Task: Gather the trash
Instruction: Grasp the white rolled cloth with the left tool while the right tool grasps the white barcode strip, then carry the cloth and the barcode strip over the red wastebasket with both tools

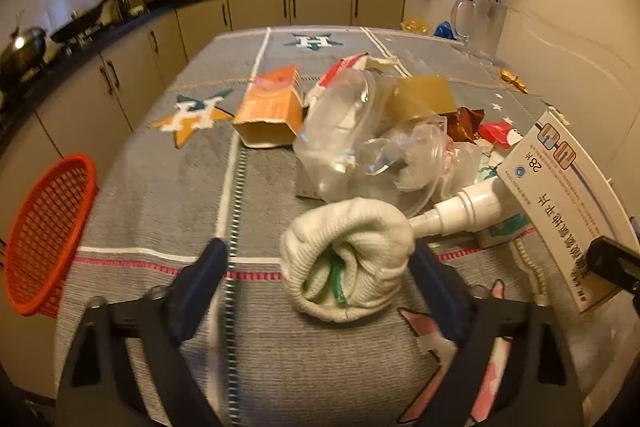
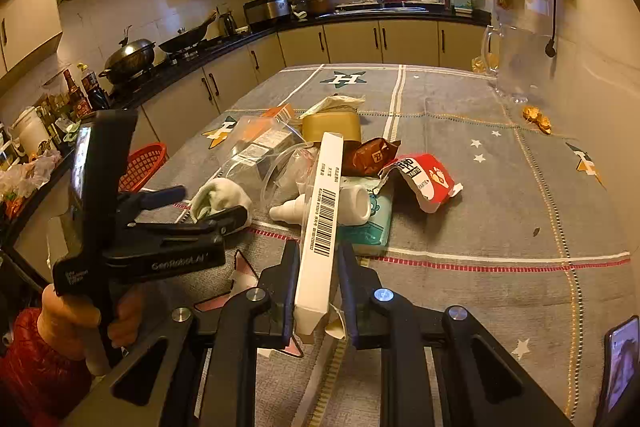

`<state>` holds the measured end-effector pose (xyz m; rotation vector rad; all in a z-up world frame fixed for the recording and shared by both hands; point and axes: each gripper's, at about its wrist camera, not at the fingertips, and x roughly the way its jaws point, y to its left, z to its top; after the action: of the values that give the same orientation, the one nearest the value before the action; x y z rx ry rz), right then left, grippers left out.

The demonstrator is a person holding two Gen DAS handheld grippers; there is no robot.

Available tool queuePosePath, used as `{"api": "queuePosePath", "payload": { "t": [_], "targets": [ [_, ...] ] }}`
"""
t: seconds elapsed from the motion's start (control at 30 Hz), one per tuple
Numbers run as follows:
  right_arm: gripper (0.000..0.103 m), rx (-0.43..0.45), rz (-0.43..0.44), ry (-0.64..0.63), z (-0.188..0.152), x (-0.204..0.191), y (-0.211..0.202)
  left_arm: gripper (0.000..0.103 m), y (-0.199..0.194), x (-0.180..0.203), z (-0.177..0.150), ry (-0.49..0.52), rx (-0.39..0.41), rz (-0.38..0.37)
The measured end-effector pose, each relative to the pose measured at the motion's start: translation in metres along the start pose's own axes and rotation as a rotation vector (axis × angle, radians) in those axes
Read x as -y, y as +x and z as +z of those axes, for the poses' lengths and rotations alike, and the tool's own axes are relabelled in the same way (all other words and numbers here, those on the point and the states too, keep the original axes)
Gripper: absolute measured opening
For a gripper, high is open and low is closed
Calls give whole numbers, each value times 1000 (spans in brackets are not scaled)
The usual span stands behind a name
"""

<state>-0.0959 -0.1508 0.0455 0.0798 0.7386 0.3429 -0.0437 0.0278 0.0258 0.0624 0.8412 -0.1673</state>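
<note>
A heap of trash lies mid-table on the grey cloth (image 1: 160,187): an orange carton (image 1: 272,107), clear plastic tubs (image 1: 348,131), a white spray bottle (image 1: 460,211) and a red wrapper (image 2: 420,175). In front of the heap sits a rolled white sock (image 1: 348,259). My left gripper (image 1: 320,267) is open around it; the right finger touches it and the left finger stands clear. My right gripper (image 2: 318,249) is shut on a long white barcoded box (image 2: 320,227), held tilted over the table. That box (image 1: 560,195) also shows in the left wrist view.
A red mesh basket (image 1: 48,235) hangs off the table's left edge. A glass pitcher (image 1: 480,23) and gold wrappers (image 2: 536,119) stand by the right wall. A phone (image 2: 620,363) lies at the near right. Kitchen counters run behind and to the left.
</note>
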Motion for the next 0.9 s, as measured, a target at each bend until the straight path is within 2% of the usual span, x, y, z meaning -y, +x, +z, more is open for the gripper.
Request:
{"api": "queuePosePath", "payload": {
  "t": [0.03,0.07,0.1,0.23,0.37,0.63,0.9],
  "targets": [
    [21,-1,2,2,0,0,1,74,1,0,-1,-3,-5,-12],
    [21,-1,3,4,1,0,1,59,1,2,-2,0,-10,-18],
    [21,1,6,5,1,1,1,52,1,3,-2,2,-17,-24],
    [21,8,6,-4,1,-2,-1,45,-9,7,-7,15,6,-22],
    [21,8,12,-10,1,-6,-2,44,-21,1,-12,-5,12,-55],
    [21,18,23,-34,5,-15,-3,44,-50,-11,-17,-21,76,-30],
    [19,31,63,-51,12,-23,-7,45,-62,-28,-13,-59,105,-11]
  ]
}}
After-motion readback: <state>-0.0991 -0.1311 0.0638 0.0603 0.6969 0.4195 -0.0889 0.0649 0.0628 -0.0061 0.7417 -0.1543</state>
